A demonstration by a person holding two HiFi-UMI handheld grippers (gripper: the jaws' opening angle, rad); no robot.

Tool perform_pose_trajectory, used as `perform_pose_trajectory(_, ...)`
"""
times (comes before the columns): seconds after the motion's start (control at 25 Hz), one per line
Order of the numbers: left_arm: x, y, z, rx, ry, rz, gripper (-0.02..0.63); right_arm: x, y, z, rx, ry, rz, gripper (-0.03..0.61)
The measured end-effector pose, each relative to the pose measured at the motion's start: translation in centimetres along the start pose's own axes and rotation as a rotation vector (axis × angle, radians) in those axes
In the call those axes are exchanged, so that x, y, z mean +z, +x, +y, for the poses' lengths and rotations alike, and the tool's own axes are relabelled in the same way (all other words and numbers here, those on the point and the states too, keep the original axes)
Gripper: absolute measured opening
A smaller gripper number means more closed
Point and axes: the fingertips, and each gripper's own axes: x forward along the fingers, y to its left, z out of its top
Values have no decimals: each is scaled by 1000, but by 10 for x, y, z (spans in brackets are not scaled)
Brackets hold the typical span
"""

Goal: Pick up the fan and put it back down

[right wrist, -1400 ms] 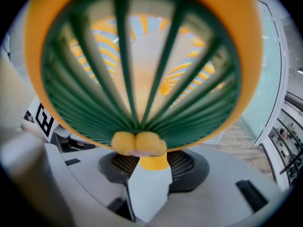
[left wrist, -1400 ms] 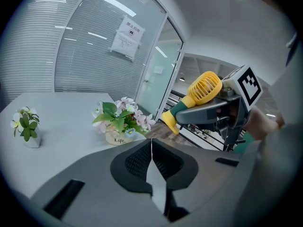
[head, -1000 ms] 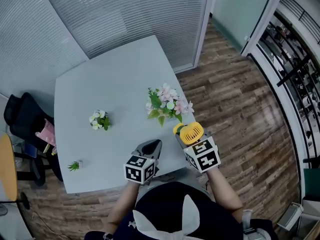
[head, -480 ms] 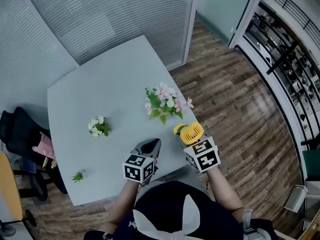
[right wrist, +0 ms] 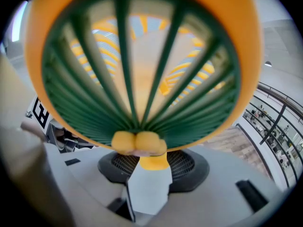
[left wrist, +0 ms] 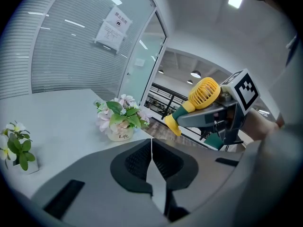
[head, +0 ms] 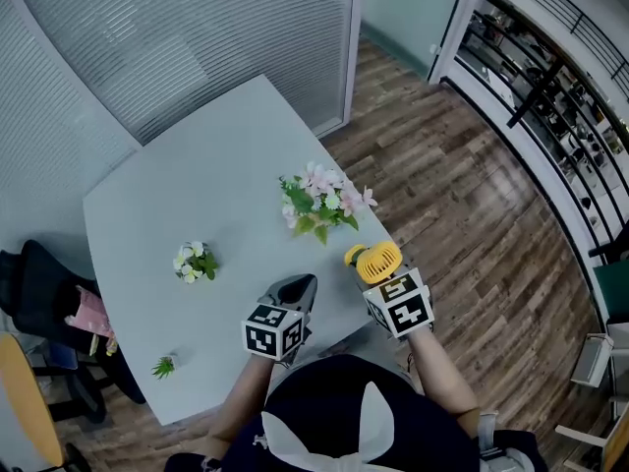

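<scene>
- The fan is held off the desk, over the near right corner, just in front of the person. It does not touch the desktop.
- Its head is a round yellow plastic cage. In the right gripper view, thin green ribs spread out from a small hub and fill most of the frame.
- In the left gripper view, a green neck runs below the head and ends in a chunky yellow foot.
- The right claw is partly spread and clamped on the fan's yellow stem. Dark, finely ribbed pads sit on either side of the stem.
- The left claw holds nothing. Its two matte grey jaws meet along a thin seam, textured pad against pad, low over the near edge of the desk.
- Each claw carries a cube with black and white square markers.
- The desk is a smooth, pale grey slab with rounded corners.
- A bouquet of pink and white blossoms with broad green leaves stands in a small white pot, near the fan but apart from it.
- A smaller posy of white flowers stands further left.
- A tiny green sprig stands at the near left edge.
- The floor is laid with brown wood-grain planks.
- Finely ribbed translucent panels stand behind the desk.
</scene>
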Motion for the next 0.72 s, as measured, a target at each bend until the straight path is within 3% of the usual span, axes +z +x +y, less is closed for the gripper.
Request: perform_pose_trajectory(0.72, -11, 5, -4, -93, 37, 54, 23, -38, 1, 12, -61, 107, 73, 184)
